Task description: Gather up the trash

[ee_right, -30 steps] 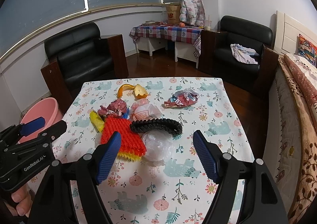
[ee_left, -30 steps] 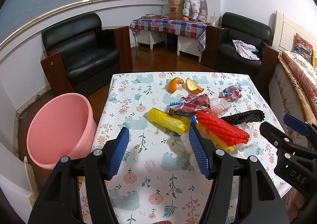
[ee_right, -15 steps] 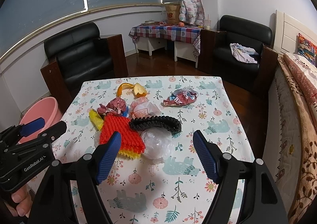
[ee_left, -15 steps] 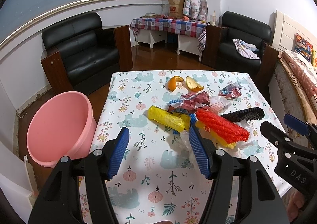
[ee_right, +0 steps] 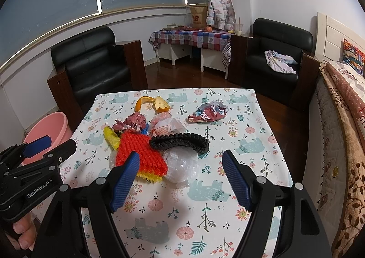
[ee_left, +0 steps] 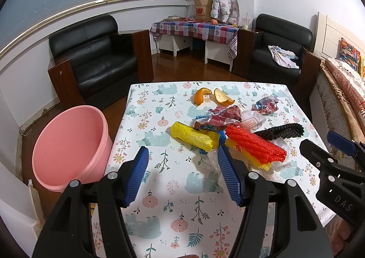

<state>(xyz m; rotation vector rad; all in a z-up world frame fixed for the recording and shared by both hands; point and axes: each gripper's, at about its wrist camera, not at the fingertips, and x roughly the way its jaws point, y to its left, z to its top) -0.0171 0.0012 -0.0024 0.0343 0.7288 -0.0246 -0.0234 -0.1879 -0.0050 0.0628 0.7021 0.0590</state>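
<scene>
Trash lies in a heap on the floral table (ee_left: 159,189): a yellow bag (ee_left: 194,137), red foam netting (ee_left: 255,146) over yellow netting, black netting (ee_left: 280,131), clear plastic (ee_right: 181,165), crumpled wrappers (ee_left: 223,116) (ee_right: 208,112) and orange peel (ee_left: 213,97). A pink bucket (ee_left: 68,146) stands on the floor left of the table. My left gripper (ee_left: 182,175) is open and empty, above the table short of the yellow bag. My right gripper (ee_right: 180,180) is open and empty, just short of the clear plastic.
Black sofas (ee_left: 95,59) (ee_right: 276,59) stand behind the table. A side table with a checked cloth (ee_left: 194,29) is against the far wall. A bed with quilts (ee_right: 342,121) runs along the right. The table's left edge (ee_left: 118,134) borders the bucket.
Both grippers have drawn back slightly and risen; the trash heap looks a little farther away. Jaws stay open. Nothing on the table has moved.
</scene>
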